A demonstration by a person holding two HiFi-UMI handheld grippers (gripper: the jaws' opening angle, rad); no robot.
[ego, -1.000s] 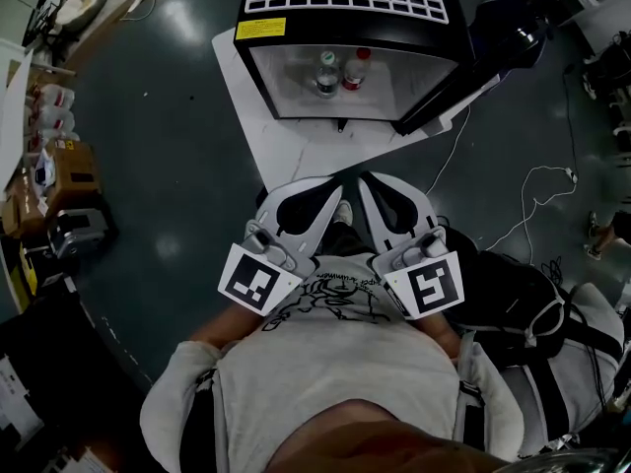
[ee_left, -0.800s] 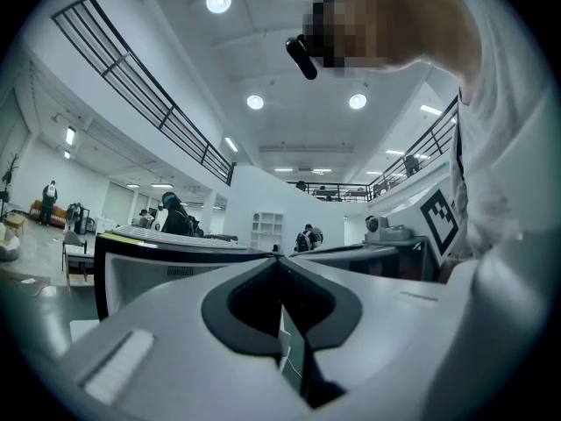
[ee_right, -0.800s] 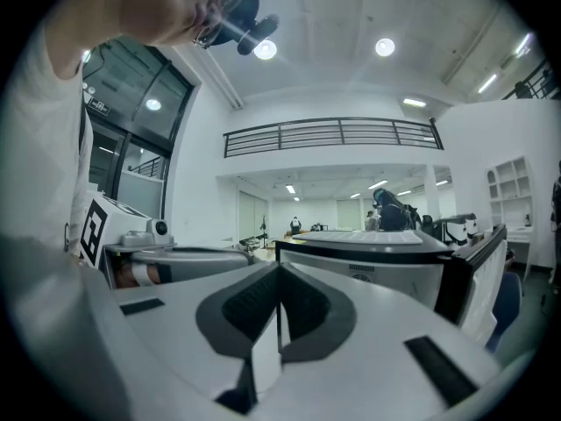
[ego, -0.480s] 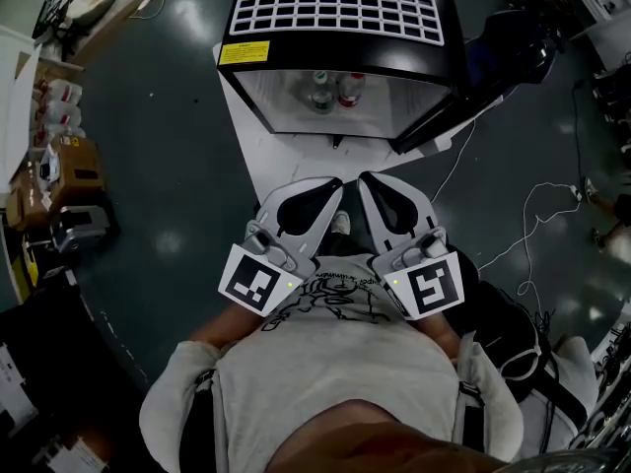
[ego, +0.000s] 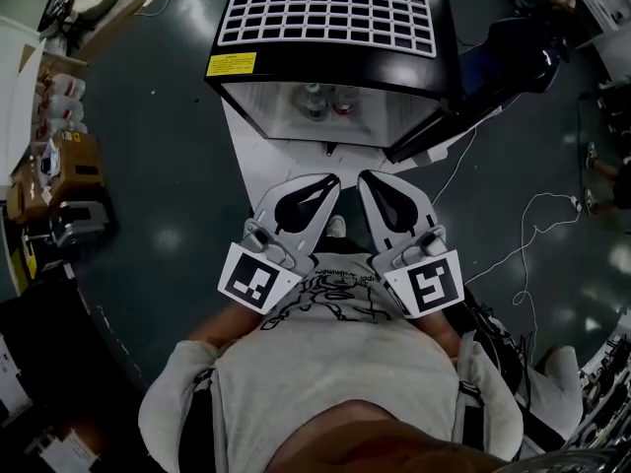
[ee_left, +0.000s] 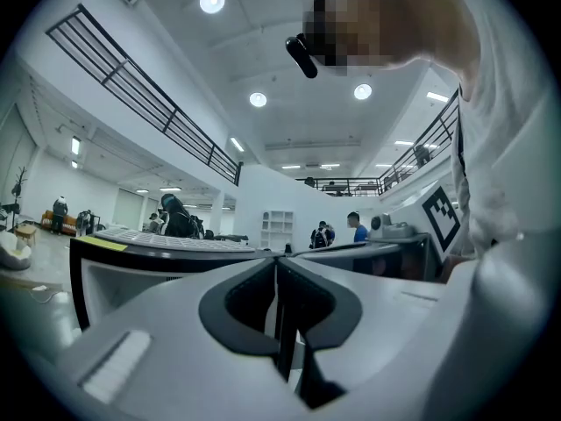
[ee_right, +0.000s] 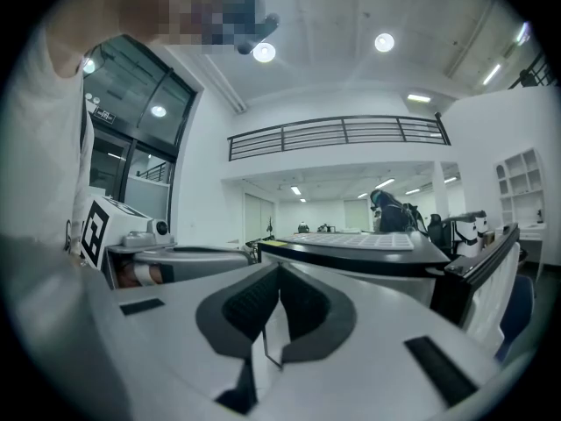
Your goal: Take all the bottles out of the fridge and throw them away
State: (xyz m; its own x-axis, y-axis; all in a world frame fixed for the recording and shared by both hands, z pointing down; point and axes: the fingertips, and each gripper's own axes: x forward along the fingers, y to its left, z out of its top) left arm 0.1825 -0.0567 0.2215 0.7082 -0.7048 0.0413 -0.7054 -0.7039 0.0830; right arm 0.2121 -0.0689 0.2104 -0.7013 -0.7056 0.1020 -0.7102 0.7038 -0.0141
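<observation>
1. The step in hand looks like the approach: no bottle is taken yet. Two bottles (ego: pixel 314 99) stand side by side inside the fridge (ego: pixel 325 28), just behind its open front, with the door (ego: pixel 449 116) swung out to the fridge's right.
2. The left gripper (ego: pixel 331 181) and the right gripper (ego: pixel 365 178) hang in front of the fridge, short of it, each with jaws pressed together on nothing.
3. Next, one gripper probably needs to spread its jaws, reach level into the fridge and close round a bottle's body.
</observation>
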